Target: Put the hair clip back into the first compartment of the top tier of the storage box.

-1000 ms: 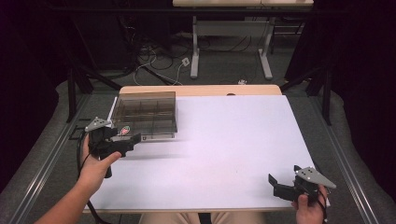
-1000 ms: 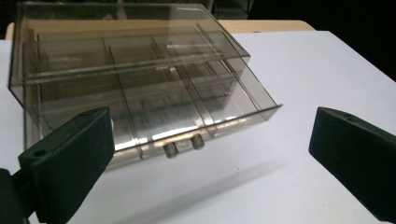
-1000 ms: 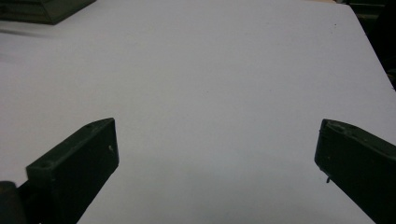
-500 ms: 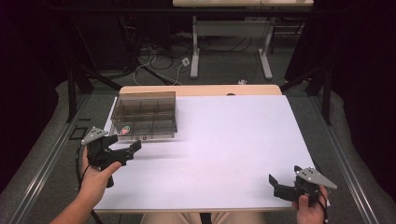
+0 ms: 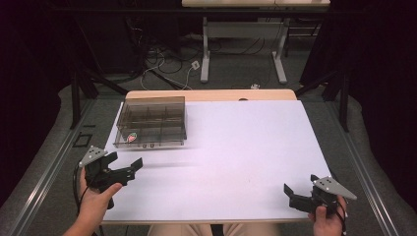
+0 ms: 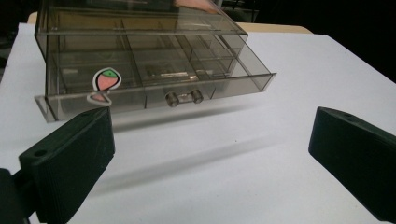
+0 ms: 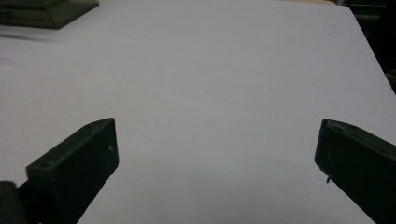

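**Both claws released, drawer box at the far left of the bench**

A smoky transparent drawer box (image 5: 151,123) sits at the far left of the white bench (image 5: 236,162). In the left gripper view its drawer (image 6: 154,79) stands pulled partly out toward the near side, showing inner dividers and several compartments. A small clear knob (image 6: 184,97) sits on the drawer front, and a red and green sticker (image 6: 104,79) lies to the left of it.

The left claw (image 5: 124,166) is held at the near left edge of the bench, near the box but apart from it, pointing right; its jaws are spread wide with nothing between them.

The right claw (image 5: 290,191) is held at the near right corner, well apart from the box, its jaws likewise spread wide over bare bench. A hand (image 5: 327,221) grips it from below.
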